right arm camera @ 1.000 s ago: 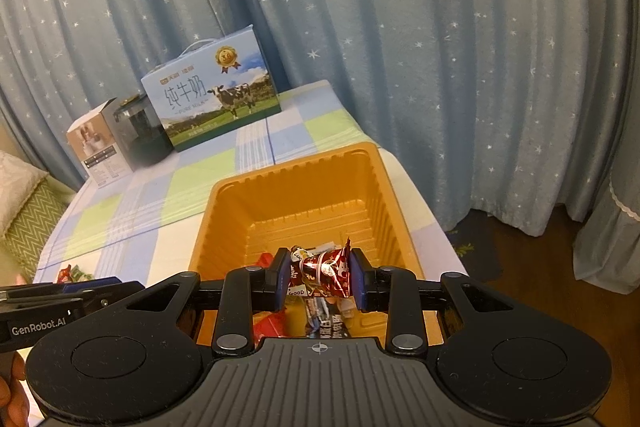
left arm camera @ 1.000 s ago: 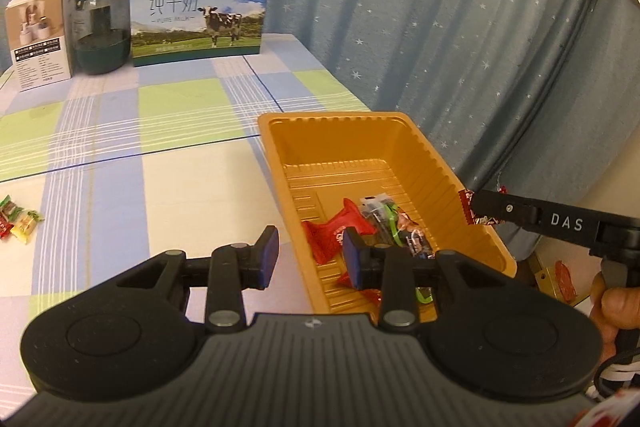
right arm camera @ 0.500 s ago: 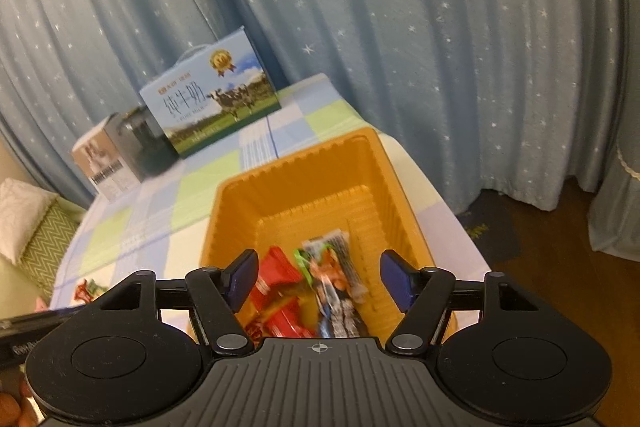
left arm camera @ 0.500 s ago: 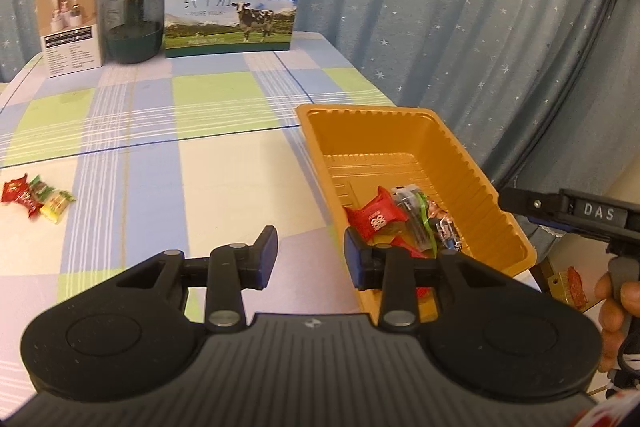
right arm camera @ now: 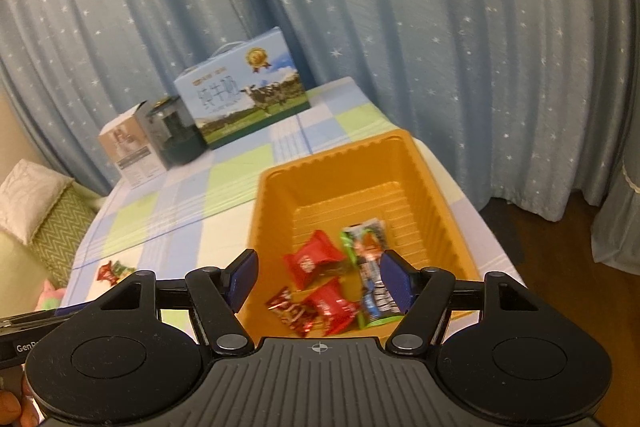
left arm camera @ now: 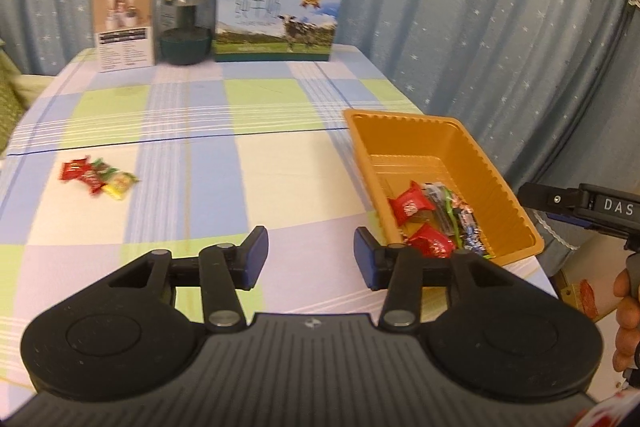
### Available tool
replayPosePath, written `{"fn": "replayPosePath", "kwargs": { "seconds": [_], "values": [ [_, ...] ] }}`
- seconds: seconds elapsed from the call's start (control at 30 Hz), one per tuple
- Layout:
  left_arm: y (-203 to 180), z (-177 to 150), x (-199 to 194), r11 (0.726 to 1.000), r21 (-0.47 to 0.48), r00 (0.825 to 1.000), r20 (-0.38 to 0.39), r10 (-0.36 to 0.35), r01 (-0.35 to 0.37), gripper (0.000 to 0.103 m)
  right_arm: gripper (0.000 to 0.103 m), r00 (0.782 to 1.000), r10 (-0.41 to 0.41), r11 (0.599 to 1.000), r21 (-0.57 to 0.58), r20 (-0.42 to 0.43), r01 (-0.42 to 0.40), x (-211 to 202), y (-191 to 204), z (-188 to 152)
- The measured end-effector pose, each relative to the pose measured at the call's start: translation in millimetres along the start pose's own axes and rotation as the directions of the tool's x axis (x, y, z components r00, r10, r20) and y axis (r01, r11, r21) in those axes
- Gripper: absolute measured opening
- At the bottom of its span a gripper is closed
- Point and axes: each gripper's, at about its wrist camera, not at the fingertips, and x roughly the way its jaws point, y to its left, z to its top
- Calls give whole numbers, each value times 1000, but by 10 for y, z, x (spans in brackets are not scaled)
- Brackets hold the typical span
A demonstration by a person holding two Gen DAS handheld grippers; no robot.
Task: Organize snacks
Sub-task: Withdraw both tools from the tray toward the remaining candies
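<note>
I have just let go of the red candy: my right gripper (right arm camera: 318, 281) hangs spread and empty over the tray (right arm camera: 340, 163), where the candy (right arm camera: 290, 311) now lies among the others. My left gripper (left arm camera: 310, 259), also spread, faces the loose candies (left arm camera: 98, 175) well left of the tray, likely next.

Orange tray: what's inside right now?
The orange tray holds a pile of wrapped snacks: red packets plus green and blue ones. The right gripper, open above, hides the tray's near end; anything beneath the pile is covered.
</note>
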Motion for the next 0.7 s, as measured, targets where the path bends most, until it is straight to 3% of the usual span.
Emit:
{"fn": "replayPosePath", "kwargs": {
  "seconds": [0.7],
  "values": [
    [878,-235,-829,984,-127,987,86,137,-126,55,69,991,124,978,-162,-42,-129,60,1090,-266]
  ]
}}
